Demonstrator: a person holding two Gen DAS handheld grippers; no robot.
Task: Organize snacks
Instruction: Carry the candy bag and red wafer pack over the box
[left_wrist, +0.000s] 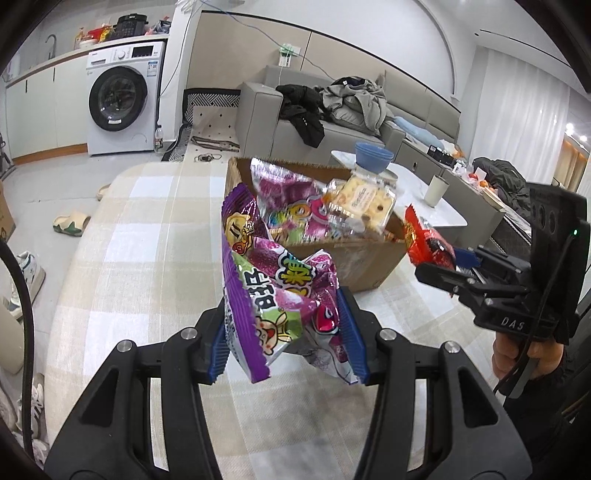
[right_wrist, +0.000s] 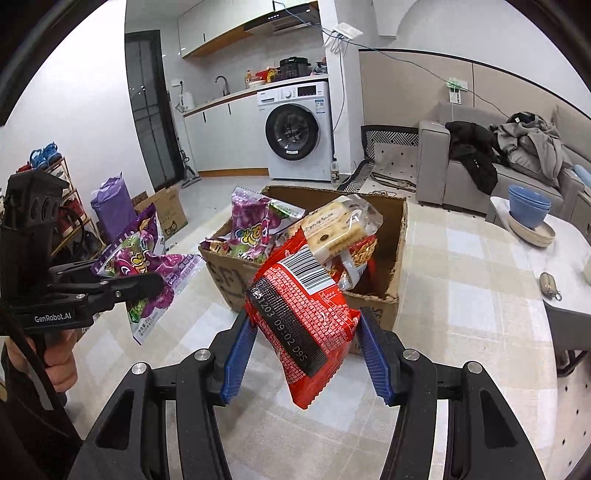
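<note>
- Left gripper (left_wrist: 286, 339) pinches a purple candy bag (left_wrist: 280, 295) above the checked tablecloth (left_wrist: 147, 240); the bag's bottom hides behind the blue pads
- Right gripper (right_wrist: 303, 350) clamps a red snack packet (right_wrist: 303, 314), blocking part of the cardboard box (right_wrist: 391, 258)
- The box's deeper contents cannot be made out

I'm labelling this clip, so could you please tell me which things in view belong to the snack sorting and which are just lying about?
Part of the job:
- purple candy bag, held in the left tongs
- red snack packet, held in the right tongs
- cardboard box with snacks inside

Just lying about:
- blue bowls
- washing machine
- clothes on the sofa
- slipper
</note>
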